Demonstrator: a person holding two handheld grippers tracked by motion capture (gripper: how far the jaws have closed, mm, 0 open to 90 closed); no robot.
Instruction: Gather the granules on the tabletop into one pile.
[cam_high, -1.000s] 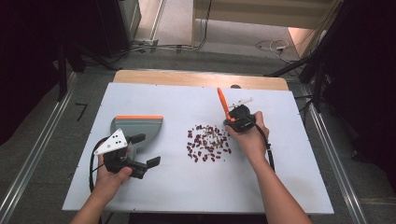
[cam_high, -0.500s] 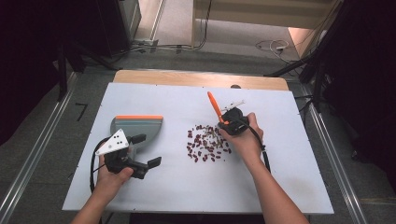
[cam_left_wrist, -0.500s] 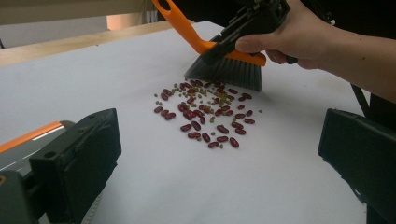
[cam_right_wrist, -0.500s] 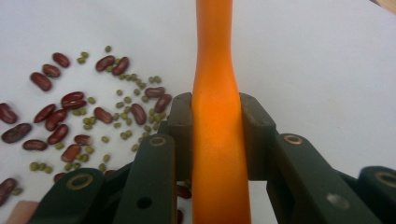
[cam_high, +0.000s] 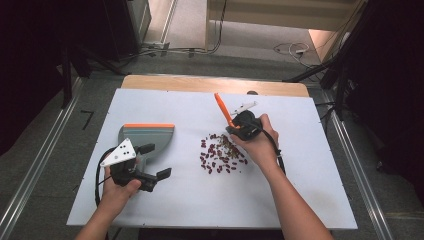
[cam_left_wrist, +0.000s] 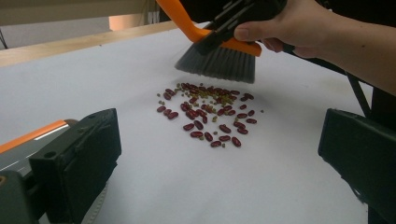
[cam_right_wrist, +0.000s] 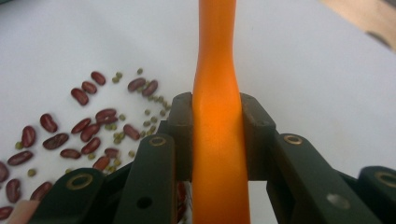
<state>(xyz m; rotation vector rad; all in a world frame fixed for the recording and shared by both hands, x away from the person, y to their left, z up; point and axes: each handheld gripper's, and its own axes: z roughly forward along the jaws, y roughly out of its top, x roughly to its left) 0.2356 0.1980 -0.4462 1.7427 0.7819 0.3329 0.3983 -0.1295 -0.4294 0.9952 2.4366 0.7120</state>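
Note:
A loose heap of red beans and small green beans (cam_high: 220, 154) lies mid-table on the white board (cam_high: 300, 190). My right gripper (cam_high: 234, 126) is just behind the heap, shut on the orange handle (cam_right_wrist: 217, 93) of a hand brush. The brush's grey bristles (cam_left_wrist: 217, 64) hang a little above the heap's far edge. A grey dustpan (cam_high: 147, 136) with an orange lip lies flat to the left of the beans. My left gripper (cam_high: 156, 161) is at the dustpan's near side, jaws wide apart with nothing between them, facing the beans (cam_left_wrist: 205, 114).
A wooden strip (cam_high: 215, 84) runs along the table's far edge. Metal rails (cam_high: 35, 170) flank the table on both sides. Cables (cam_high: 292, 49) lie on the floor beyond. Bare white board stretches in front of and to the right of the beans.
My right hand has carried the brush leftward, so its handle now stands over the back of the bean heap. The left gripper and the dustpan have kept still.

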